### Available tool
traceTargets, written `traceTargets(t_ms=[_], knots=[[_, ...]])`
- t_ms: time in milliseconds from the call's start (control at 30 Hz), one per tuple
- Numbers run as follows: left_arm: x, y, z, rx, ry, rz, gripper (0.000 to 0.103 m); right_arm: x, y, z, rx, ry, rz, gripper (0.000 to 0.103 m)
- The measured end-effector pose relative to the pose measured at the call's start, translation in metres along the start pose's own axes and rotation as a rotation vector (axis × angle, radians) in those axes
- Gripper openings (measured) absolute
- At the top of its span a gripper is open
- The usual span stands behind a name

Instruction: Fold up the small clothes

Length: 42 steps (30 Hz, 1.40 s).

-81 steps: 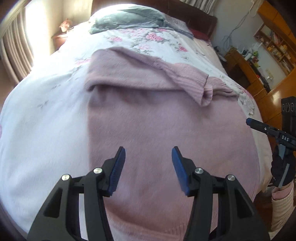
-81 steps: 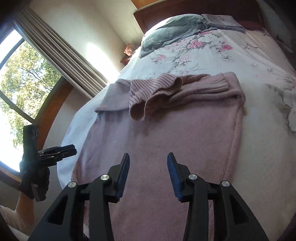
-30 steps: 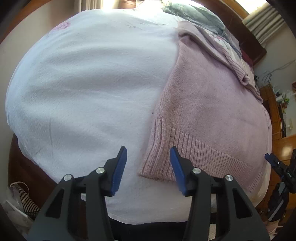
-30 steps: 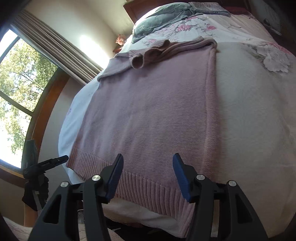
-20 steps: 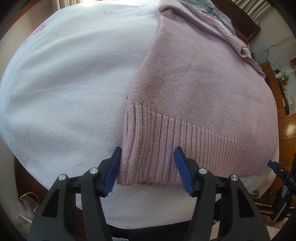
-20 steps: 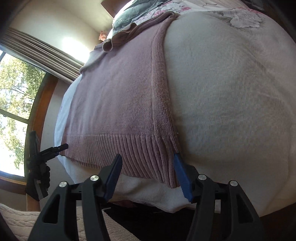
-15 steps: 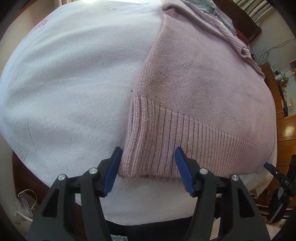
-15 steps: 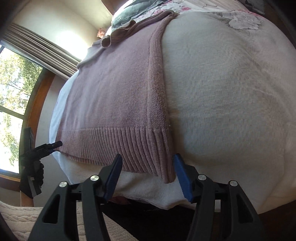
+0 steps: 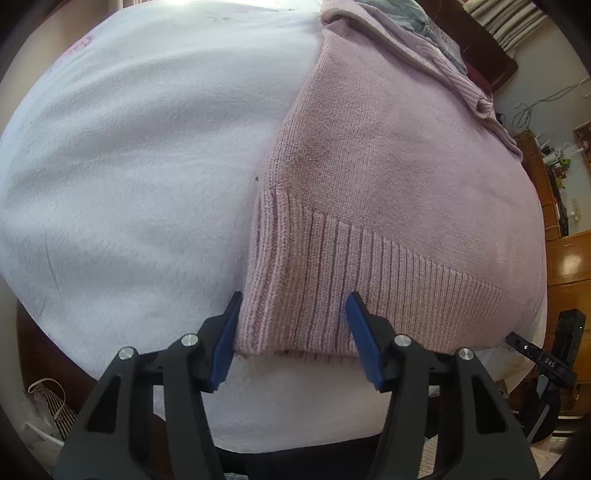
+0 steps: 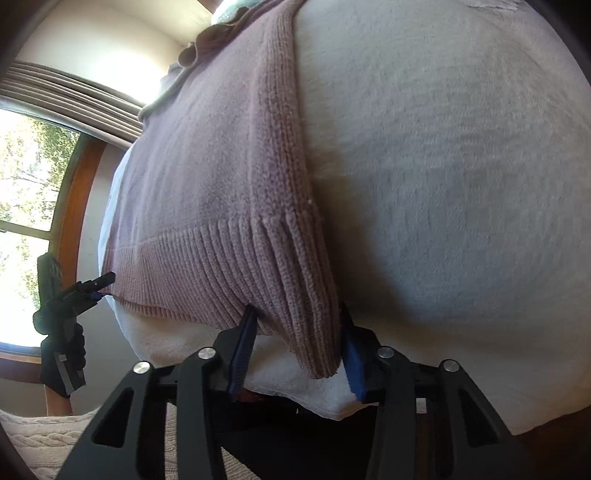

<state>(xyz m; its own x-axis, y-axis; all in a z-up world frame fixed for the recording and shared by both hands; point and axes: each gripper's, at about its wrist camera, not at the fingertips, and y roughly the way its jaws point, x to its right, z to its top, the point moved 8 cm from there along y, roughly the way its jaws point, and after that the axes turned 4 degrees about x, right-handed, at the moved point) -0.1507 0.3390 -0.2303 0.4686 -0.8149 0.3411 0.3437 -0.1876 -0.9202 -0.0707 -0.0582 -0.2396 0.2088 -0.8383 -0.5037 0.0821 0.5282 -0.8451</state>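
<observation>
Both grippers have come down from above the middle of the pink sweater (image 9: pixel 388 177) to its ribbed hem (image 9: pixel 369 288), 1 at each bottom corner, and over the last second each has eased forward until a corner sits between its jaws. The left gripper (image 9: pixel 293 332) straddles the left corner, its jaws wide and not yet pressing the knit. The right gripper (image 10: pixel 297 339) straddles the right corner (image 10: pixel 314 325), where the hem droops over the mattress edge; its jaws are also apart, though narrower, with the fabric close against both pads. Neither has closed. This reads as the setup for a bottom-to-top fold: pinch both corners, then carry the hem up toward the collar.

The sweater lies flat and face-down-or-up (I cannot tell which) on the white blanket (image 9: pixel 129 166) of the bed, its sleeves (image 9: pixel 443 74) already folded across the far end. Beyond them lies grey bedding (image 9: pixel 417 22). A window (image 10: pixel 26 192) with curtains stands on the left, wooden furniture (image 9: pixel 569 266) on the right.

Nothing rests on the sweater's body, so the path for the fold looks free. The likeliest snag is the soft blanket beneath the hem, which either gripper could pinch along with the knit, or catching only 1 layer.
</observation>
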Motion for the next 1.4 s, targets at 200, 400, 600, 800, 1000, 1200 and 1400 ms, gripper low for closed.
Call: traceTargets(t_ms=[200, 400, 600, 800, 1000, 1200, 1400], knots=[[-0.005, -0.009, 0.000, 0.003, -0.063, -0.106, 0.009, -0.020, -0.016, -0.002, -0.001, -0.029, 0.140, 0.010], [0.000, -0.047, 0.015, 0.066, -0.189, -0.373, 0.008, -0.048, -0.070, 0.018, 0.109, 0.016, 0.470, 0.010], [0.018, -0.079, 0.058, 0.189, -0.148, -0.428, 0.008, -0.054, -0.107, 0.059, 0.217, 0.075, 0.611, 0.010], [0.013, -0.077, 0.106, 0.257, -0.138, -0.413, 0.008, -0.043, -0.111, 0.107, 0.266, 0.103, 0.590, 0.010], [0.004, -0.046, 0.154, 0.271, -0.183, -0.400, 0.008, -0.027, -0.098, 0.159, 0.272, 0.112, 0.530, 0.010], [0.004, 0.002, 0.189, 0.220, -0.223, -0.381, 0.009, -0.008, -0.055, 0.207, 0.215, 0.184, 0.466, 0.010], [-0.001, 0.025, 0.204, 0.159, -0.306, -0.437, 0.016, 0.010, -0.027, 0.228, 0.139, 0.244, 0.442, 0.014]])
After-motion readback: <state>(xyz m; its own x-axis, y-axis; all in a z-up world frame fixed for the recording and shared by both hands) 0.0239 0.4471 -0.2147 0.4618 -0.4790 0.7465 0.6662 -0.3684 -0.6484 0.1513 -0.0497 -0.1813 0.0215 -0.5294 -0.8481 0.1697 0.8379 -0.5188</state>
